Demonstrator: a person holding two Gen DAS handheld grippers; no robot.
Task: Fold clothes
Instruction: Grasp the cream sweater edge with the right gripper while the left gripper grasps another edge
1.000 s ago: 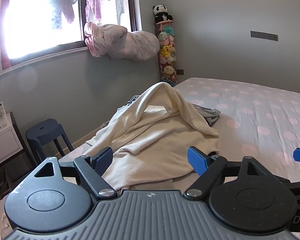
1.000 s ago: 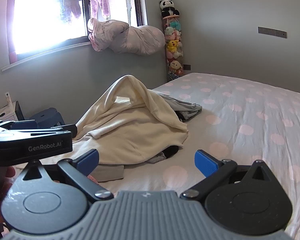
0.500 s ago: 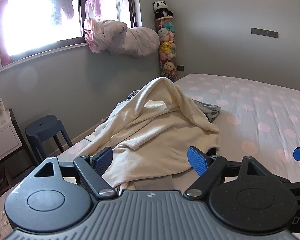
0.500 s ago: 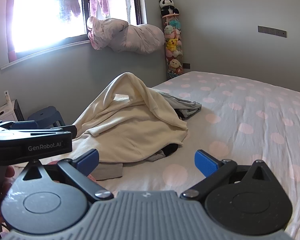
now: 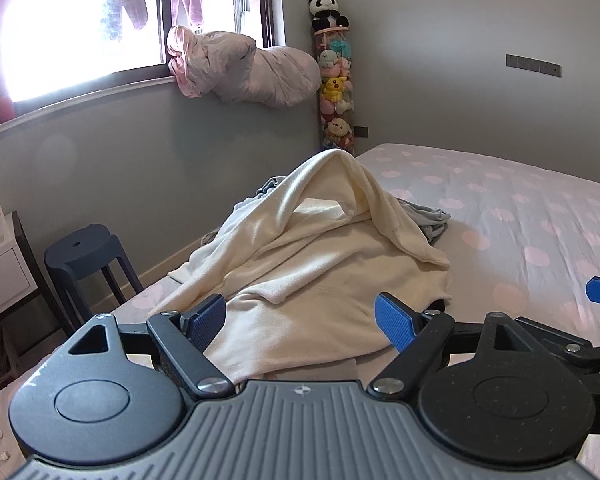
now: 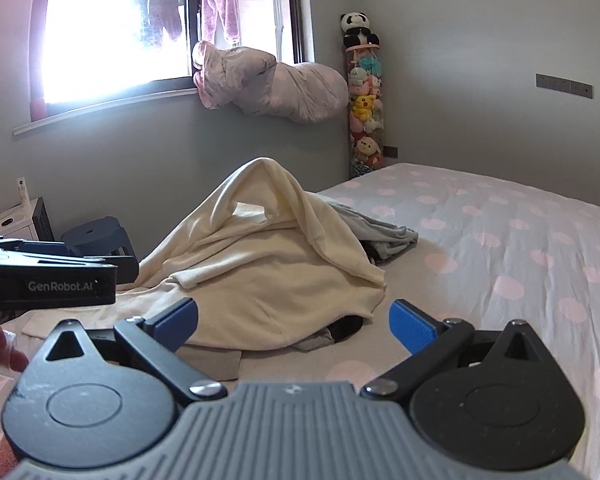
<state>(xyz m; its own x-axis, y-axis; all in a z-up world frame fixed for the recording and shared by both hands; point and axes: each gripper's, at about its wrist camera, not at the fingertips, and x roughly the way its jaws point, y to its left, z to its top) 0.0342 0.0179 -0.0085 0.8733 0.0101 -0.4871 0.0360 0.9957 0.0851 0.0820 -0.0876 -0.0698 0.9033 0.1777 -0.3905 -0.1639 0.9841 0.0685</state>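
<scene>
Bed: pink-dotted sheet.
Cream garment: heaped in a peak by the bed's window-side edge, over grey clothes.
Left gripper: jaws spread wide, empty, facing the heap.
Right gripper: jaws likewise apart, nothing between them.

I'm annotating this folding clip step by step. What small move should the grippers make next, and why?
Probably ease both forward and down to the near hem of the cream garment. The left gripper and right gripper are open and hold nothing, and the garment lies heaped over grey clothes on the bed, so it needs lifting free first.
</scene>
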